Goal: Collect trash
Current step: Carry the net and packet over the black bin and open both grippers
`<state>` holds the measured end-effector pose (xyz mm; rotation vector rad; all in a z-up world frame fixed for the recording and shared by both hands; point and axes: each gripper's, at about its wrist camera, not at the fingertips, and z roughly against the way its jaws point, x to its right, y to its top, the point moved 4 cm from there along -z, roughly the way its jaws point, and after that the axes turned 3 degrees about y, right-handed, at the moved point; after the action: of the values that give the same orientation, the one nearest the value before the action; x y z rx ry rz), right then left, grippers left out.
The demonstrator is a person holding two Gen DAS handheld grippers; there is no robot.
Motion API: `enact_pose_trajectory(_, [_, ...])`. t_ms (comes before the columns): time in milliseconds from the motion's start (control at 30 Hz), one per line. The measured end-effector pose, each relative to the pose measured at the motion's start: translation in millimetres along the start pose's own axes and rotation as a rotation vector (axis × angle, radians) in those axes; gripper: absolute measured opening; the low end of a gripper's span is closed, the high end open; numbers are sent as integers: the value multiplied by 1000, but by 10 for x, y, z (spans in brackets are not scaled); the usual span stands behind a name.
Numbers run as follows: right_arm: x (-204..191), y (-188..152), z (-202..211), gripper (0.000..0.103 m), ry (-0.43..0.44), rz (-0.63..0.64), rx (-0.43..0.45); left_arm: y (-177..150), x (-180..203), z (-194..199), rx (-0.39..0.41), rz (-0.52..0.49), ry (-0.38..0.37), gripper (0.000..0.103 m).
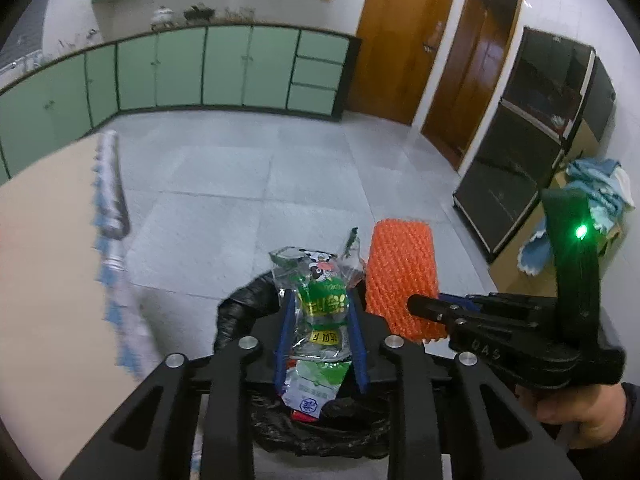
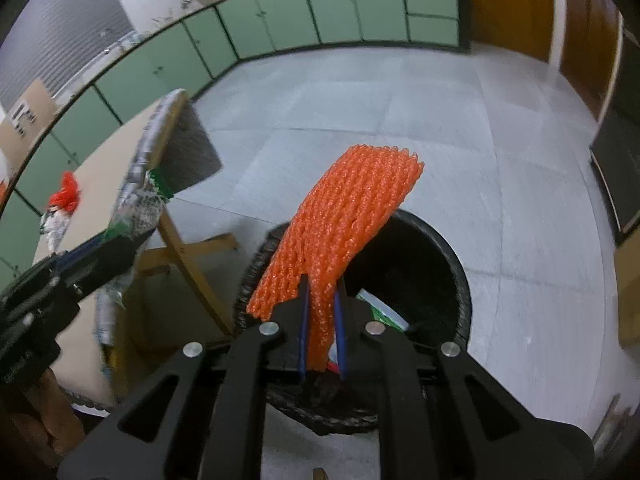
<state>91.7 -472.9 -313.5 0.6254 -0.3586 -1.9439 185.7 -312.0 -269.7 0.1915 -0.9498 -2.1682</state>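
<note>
Above grey floor tiles (image 2: 400,128), crumpled orange foam netting (image 2: 344,220) overhangs the black-lined bin (image 2: 448,280).

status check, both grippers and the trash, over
Left gripper shut on green-printed clear plastic wrapper. Right gripper shut on orange foam net sleeve. Both over black-lined round trash bin. Nothing blocking the drop.

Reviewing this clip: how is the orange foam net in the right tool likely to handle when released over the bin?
The orange foam net looks soft: it pinches narrow between the right tool pads yet stands above them, slightly bent. It probably weighs little, being open mesh, so it may drift or catch on the black bin rim.
</note>
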Motion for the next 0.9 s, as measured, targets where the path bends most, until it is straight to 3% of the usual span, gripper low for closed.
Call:
enact_pose_trajectory(167, [172, 34, -75, 16, -18, -52, -18, -61, 120, -351, -53, -28, -4, 35])
enact_pose_trajectory(267, [206, 20, -98, 31, -24, -60, -26, -71, 180, -493, -68, -47, 0, 36])
enact_pose_trajectory(333, [237, 25, -99, 48, -32, -67, -20, -87, 180, -506, -72, -48, 7, 39])
enact_pose_trajectory(500, [266, 43, -104, 48, -17, -69, -20, -88, 171, -491, -68, -45, 20, 46])
enact_pose_trajectory(700, [320, 66, -15, 48, -12, -96, 14, -87, 159, -444, -66, -47, 30, 46])
enact_pose_trajectory(900, [213, 103, 71, 48, 4, -71, 45, -37, -14, -208, -23, -16, 66, 52])
